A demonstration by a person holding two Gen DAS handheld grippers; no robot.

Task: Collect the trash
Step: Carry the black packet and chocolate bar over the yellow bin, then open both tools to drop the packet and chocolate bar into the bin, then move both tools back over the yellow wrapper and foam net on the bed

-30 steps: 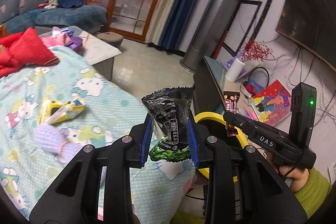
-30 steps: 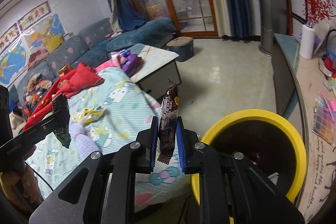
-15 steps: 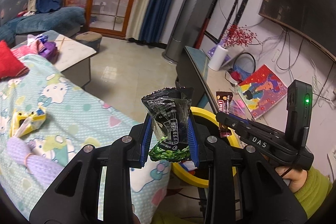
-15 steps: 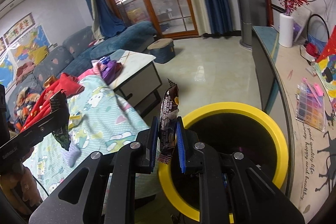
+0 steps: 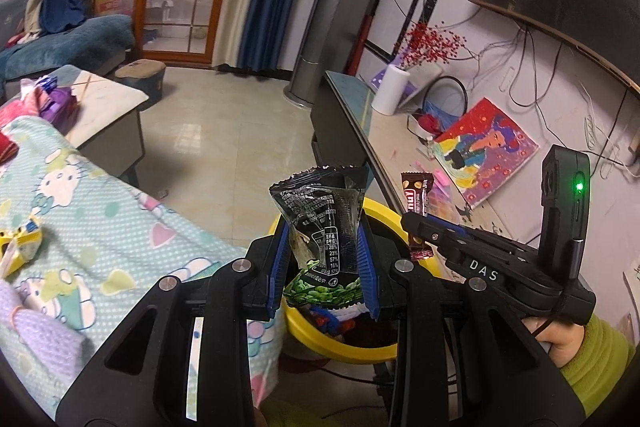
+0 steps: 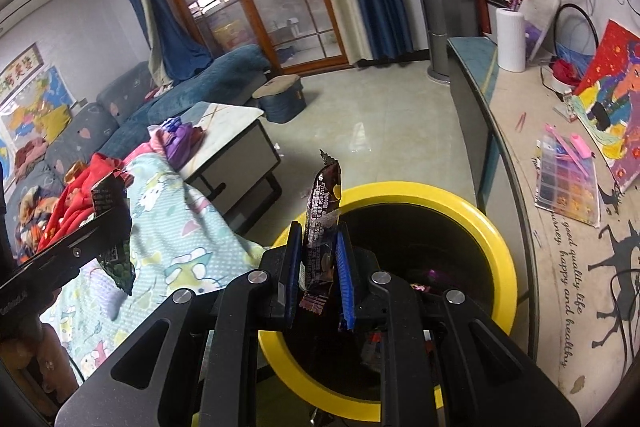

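Note:
My left gripper (image 5: 324, 263) is shut on a black and green snack bag (image 5: 320, 227), held upright over the near rim of a yellow-rimmed bin (image 5: 380, 215). My right gripper (image 6: 318, 267) is shut on a thin brown candy wrapper (image 6: 322, 215) above the left rim of the same bin (image 6: 496, 251). In the left wrist view the right gripper (image 5: 416, 227) comes in from the right with the brown wrapper (image 5: 416, 199). The right wrist view catches the left gripper (image 6: 108, 227) at the left edge, its snack bag (image 6: 114, 223) over the bed. A yellow wrapper (image 5: 20, 247) lies on the bedsheet.
A bed with a light blue cartoon sheet (image 5: 100, 227) sits left of the bin. A low TV cabinet (image 6: 560, 227) with a painting, a white roll and cables runs along the right. A coffee table (image 6: 232, 131), a stool and a sofa stand further back.
Both grippers have swung to the right, away from the bed and toward the bin, which now sits closer beneath them. Each still grips its wrapper.

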